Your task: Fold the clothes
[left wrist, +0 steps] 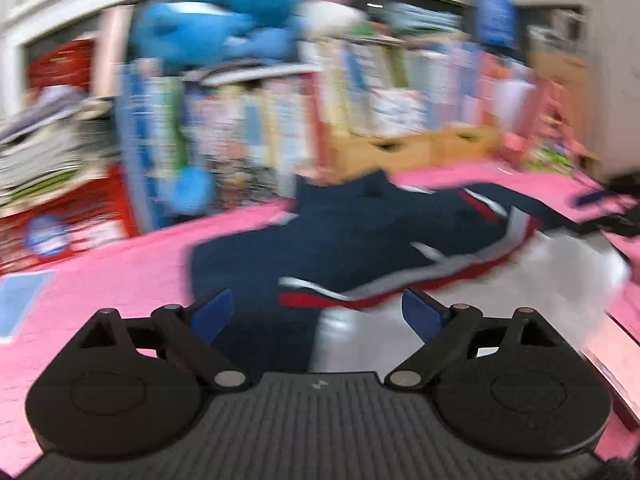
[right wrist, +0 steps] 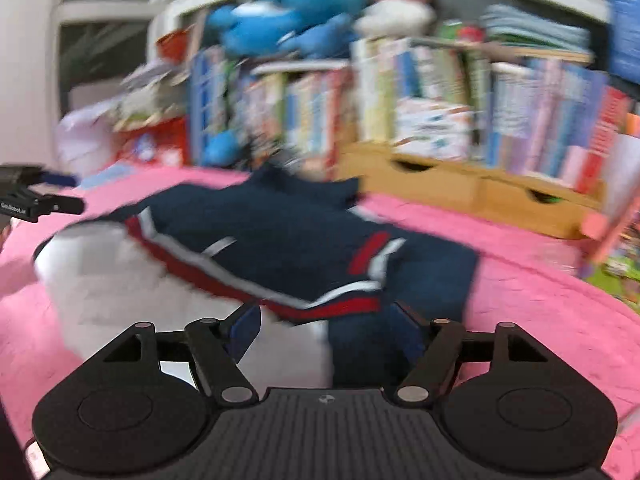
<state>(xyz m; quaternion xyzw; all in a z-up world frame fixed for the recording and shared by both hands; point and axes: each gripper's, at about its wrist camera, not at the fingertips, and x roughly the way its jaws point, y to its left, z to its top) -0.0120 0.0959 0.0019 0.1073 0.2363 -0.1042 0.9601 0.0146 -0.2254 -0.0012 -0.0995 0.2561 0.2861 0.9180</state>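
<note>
**Both claws wide and empty over the half-folded top**

Left claw (left wrist: 316,314) first: its blue pads (left wrist: 212,314) stand well apart at the bottom centre of the left view, nothing between them, poised above the near edge of the garment (left wrist: 340,236). That spread looks deliberate, a mouth ready to take a hem, not one carrying cloth.

Over to the right claw (right wrist: 324,326), and it's the same story: fingers splayed, nothing pinched, the navy fabric lying just beyond the tips in the lower middle of its frame.

Now the garment itself (right wrist: 280,240). It's a navy, white and red top, lying crumpled across the middle of both views on the pink table (right wrist: 540,300). The navy part is thrown over the white part, with the red-and-white stripes bunched along the fold, so I'd call this a fold begun but far from tidy. The white panel sticks out toward the lower left of the right view, uncovered.

Both claws sit on the near side of the cloth, side by side, which suits a two-point grab along the near edge. The left claw also shows at the far left edge of the right view.

Beyond, the bookshelf (right wrist: 460,112) fills the upper frame, blue plush toys (right wrist: 288,20) on top. Heavy blur everywhere, so finer detail is lost.
</note>
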